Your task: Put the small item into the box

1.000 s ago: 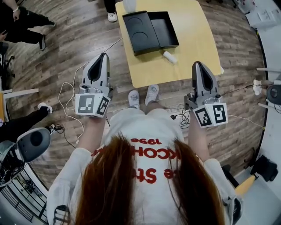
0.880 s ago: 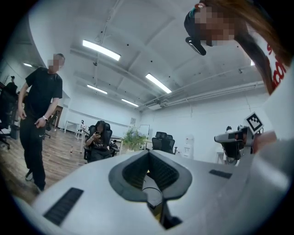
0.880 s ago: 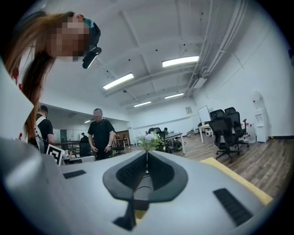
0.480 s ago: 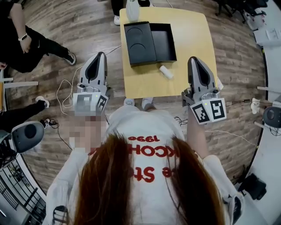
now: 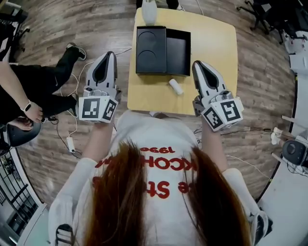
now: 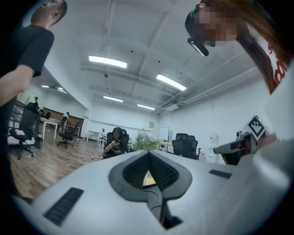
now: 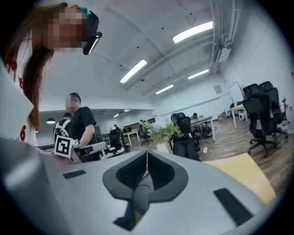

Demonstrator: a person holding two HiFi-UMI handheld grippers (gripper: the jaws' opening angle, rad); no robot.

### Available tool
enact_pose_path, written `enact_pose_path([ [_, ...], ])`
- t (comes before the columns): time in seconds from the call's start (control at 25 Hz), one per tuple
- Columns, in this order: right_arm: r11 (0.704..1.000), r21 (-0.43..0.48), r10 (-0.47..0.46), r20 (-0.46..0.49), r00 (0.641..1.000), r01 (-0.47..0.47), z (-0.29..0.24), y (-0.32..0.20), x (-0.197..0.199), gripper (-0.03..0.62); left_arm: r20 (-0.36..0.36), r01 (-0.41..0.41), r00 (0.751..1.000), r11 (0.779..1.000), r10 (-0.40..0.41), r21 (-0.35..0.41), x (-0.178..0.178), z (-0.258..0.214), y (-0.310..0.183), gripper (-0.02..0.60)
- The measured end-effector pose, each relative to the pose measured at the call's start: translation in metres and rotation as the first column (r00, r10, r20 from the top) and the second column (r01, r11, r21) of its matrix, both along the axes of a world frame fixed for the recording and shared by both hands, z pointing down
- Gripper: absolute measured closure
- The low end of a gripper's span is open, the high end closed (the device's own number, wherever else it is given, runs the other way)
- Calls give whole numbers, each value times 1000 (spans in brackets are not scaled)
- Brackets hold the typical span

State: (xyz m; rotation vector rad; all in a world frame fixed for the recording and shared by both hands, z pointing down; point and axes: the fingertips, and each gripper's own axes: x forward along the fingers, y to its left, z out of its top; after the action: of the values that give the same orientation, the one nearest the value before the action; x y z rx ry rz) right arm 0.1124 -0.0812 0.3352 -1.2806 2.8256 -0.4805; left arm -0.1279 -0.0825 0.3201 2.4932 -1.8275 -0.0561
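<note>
A small white cylinder (image 5: 175, 86) lies on the yellow table (image 5: 216, 48), just in front of the open black box (image 5: 163, 50). The box's left half has two round recesses and its right half is empty. My left gripper (image 5: 109, 54) is shut and empty, left of the table over the wood floor. My right gripper (image 5: 196, 64) is shut and empty too, over the table's near right part, just right of the cylinder and apart from it. In the left gripper view (image 6: 148, 153) and the right gripper view (image 7: 147, 152) the pads meet with nothing between them.
A white vase (image 5: 148, 12) stands at the table's far edge behind the box. A person in black (image 5: 43, 91) is on the floor to the left, near loose cables (image 5: 72, 134). The right gripper view shows a bystander (image 7: 80, 124) and a seated person (image 7: 183, 135).
The table has come closer. Both grippers have moved forward; the right one has gone from beside the table's near corner to over it, next to the cylinder. The bystander at left has shifted.
</note>
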Motion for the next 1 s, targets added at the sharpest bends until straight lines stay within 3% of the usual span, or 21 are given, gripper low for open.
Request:
enact_pose_path([
  [0.16,986,-154,-66,-54,996,57,60,8,-20,586,-8,9,1000,1000,-9,-26,-7,14,-7,574],
  [0.28,962,-253,-142,-158,977,99,108,24,-30,585,-22,-8,1000,998,6,-58,-3,23,-13,574],
  [0.4,905,-394,-286,-293,912,157,173,51,-37,585,-27,-40,999,995,38,-95,4,35,-19,574],
  [0.48,869,-468,-362,-385,849,158,210,66,-40,519,-27,-58,998,992,56,-113,3,40,-24,574],
  [0.52,860,-489,-383,-428,819,146,224,71,-40,472,-25,-66,998,991,63,-120,2,43,-26,574],
  [0.6,850,-513,-402,-488,775,118,244,78,-39,446,-22,-77,997,988,75,-133,0,47,-28,574],
  [0.76,831,-549,-426,-532,732,85,268,80,-38,384,-14,-86,996,983,85,-159,-3,54,-30,574],
  [0.88,829,-555,-445,-574,687,72,277,79,-37,379,-12,-81,997,981,80,-176,-5,60,-30,574],
  [1.0,815,-577,-460,-579,674,61,282,83,-37,424,-10,-81,997,979,80,-186,-8,62,-29,574],
])
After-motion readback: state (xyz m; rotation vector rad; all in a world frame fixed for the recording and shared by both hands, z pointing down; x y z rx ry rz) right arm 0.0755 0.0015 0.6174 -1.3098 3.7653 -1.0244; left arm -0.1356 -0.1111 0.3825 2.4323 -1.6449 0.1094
